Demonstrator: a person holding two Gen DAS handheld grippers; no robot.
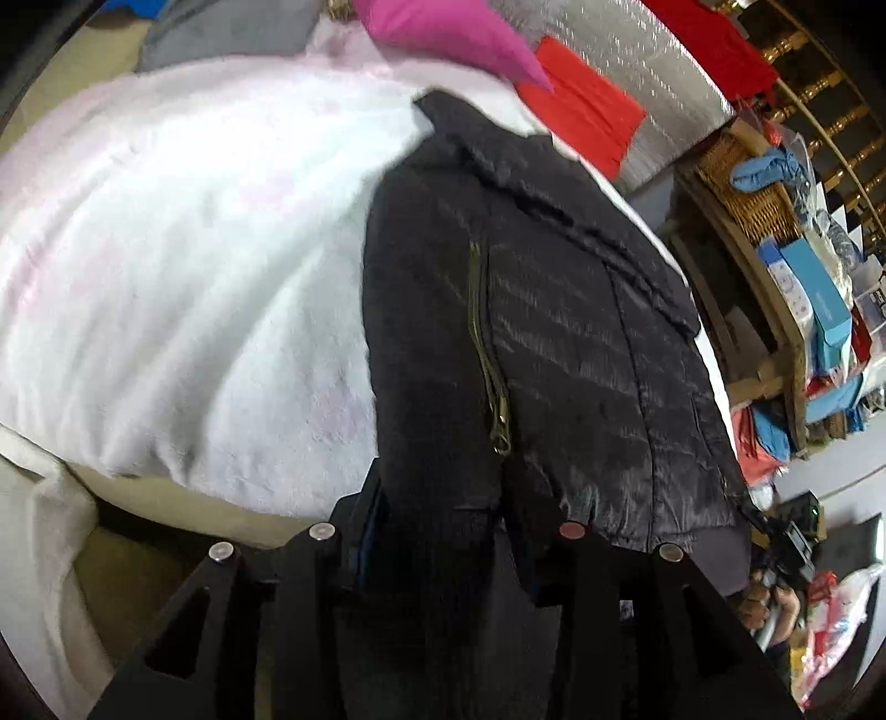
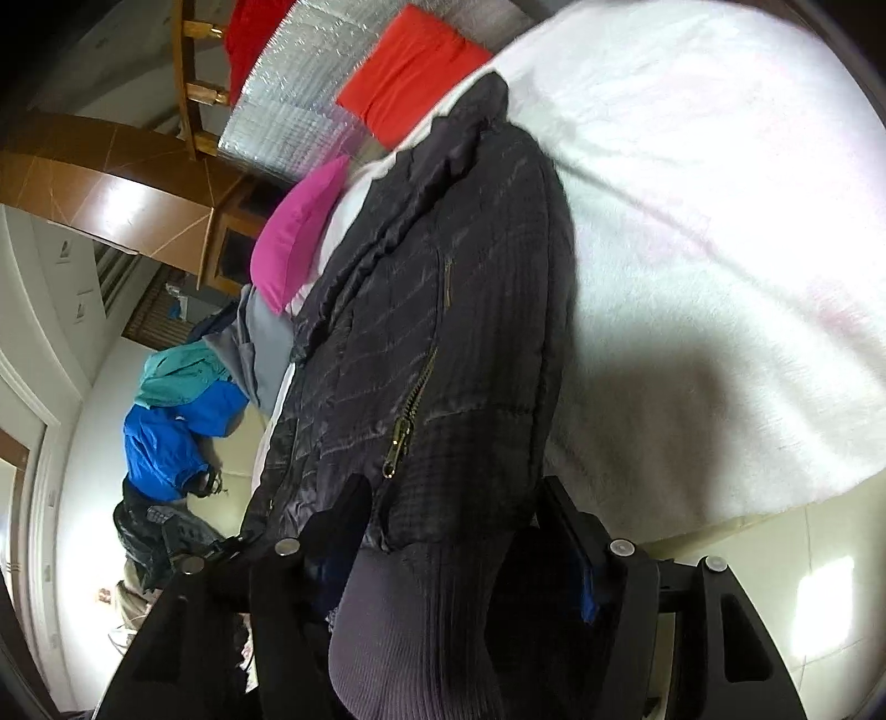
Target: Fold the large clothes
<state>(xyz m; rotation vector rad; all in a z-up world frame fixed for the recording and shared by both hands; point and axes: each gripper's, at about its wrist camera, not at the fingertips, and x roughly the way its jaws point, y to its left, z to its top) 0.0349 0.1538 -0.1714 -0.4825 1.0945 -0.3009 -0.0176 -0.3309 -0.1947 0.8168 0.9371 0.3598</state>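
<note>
A black quilted jacket (image 1: 554, 332) with a brass zip lies lengthwise on a white fluffy blanket (image 1: 194, 249), its collar at the far end. My left gripper (image 1: 448, 515) sits at the near hem. Its jaws stand apart and a fold of jacket lies loosely between them. In the right wrist view the same jacket (image 2: 443, 304) runs away from me over the blanket (image 2: 692, 221). My right gripper (image 2: 448, 520) stands wide open, with the grey ribbed hem (image 2: 421, 609) bulging between its fingers, which do not pinch it.
A pink pillow (image 1: 454, 33) and a red cloth (image 1: 587, 116) lie beyond the collar. Shelves with a wicker basket (image 1: 742, 183) and boxes stand at the right. A pile of blue and teal clothes (image 2: 177, 426) lies on the floor beside the bed.
</note>
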